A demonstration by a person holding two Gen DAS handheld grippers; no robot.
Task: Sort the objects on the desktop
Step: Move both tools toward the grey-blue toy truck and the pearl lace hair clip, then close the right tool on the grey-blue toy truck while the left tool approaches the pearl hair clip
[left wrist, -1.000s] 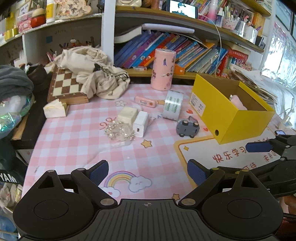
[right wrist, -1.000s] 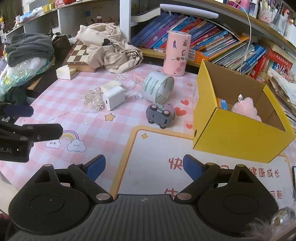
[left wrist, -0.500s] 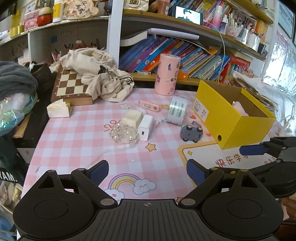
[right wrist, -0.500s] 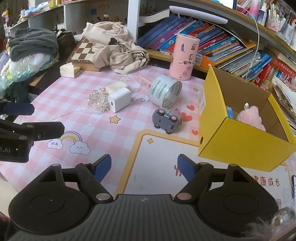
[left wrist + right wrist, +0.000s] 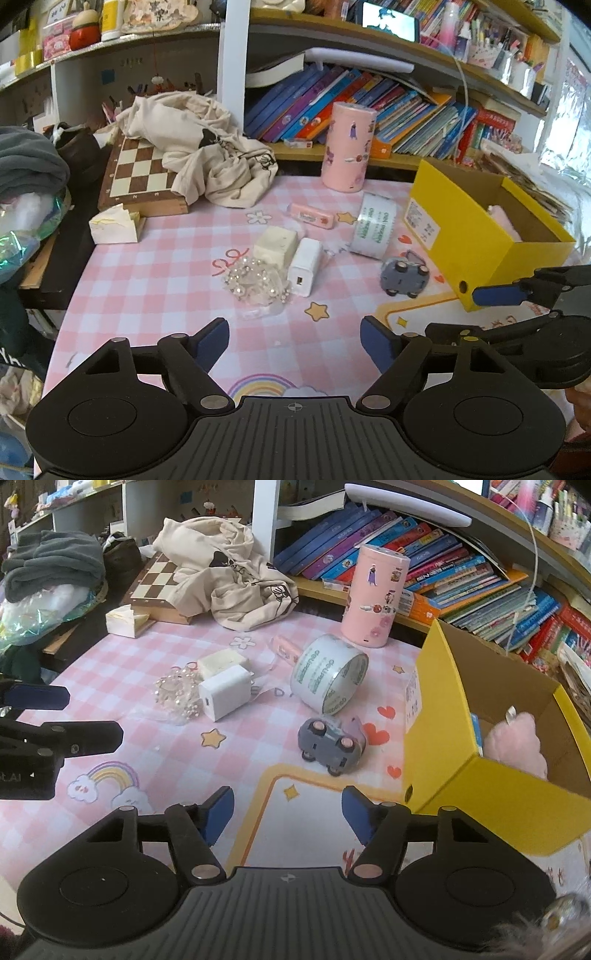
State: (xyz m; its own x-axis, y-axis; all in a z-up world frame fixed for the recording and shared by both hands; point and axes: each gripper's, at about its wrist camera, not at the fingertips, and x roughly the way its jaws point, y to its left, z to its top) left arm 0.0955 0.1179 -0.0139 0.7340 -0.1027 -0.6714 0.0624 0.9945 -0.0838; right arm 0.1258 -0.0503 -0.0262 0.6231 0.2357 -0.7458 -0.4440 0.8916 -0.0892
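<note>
The left gripper [image 5: 294, 339] is seen low in the frame above the pink checked mat [image 5: 155, 266], its jaws closing with nothing between them. Beyond it, a beaded cluster [image 5: 255, 281], a white charger [image 5: 306, 266] and a cream block [image 5: 276, 245] are grouped touching one another. To their right a tape roll [image 5: 376, 229] stands on edge, with a grey toy car [image 5: 403, 277] nearer. A yellow box [image 5: 476, 236] is set at the right, and the right gripper [image 5: 524, 317] is seen just in front of it.

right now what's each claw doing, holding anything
left claw: open, jaws closing, nothing between them
right claw: open, jaws closing, nothing between them
</note>
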